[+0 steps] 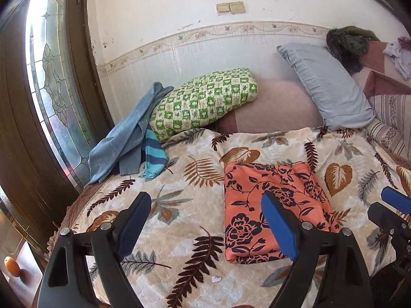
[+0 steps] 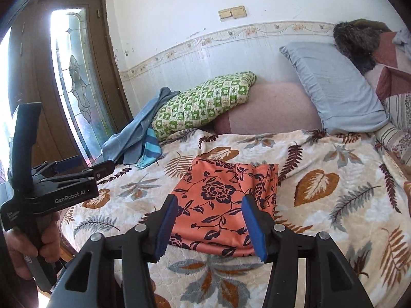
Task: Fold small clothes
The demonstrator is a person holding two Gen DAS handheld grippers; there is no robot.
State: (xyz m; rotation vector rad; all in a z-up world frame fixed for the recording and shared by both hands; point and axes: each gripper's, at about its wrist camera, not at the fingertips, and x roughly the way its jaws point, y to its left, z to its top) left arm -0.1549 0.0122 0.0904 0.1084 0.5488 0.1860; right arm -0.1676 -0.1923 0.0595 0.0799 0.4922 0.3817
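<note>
An orange garment with dark flowers point(image 1: 272, 205) lies folded into a flat rectangle on the leaf-patterned bedspread point(image 1: 179, 231); it also shows in the right wrist view point(image 2: 221, 200). My left gripper point(image 1: 205, 202) is open and empty, hovering above the bedspread just left of the garment. My right gripper point(image 2: 209, 205) is open and empty above the garment's near edge. The right gripper's blue pad shows at the right edge of the left wrist view point(image 1: 395, 200). The left gripper's body, held in a hand, shows at the left of the right wrist view point(image 2: 51, 187).
A blue cloth point(image 1: 120, 143) and a striped blue garment point(image 1: 154, 156) lie at the bed's far left by a green checked pillow point(image 1: 203, 100). A grey-blue pillow point(image 1: 328, 87) and a dark furry item point(image 1: 346, 43) sit at the back right. A wooden door with glass point(image 1: 51, 77) stands left.
</note>
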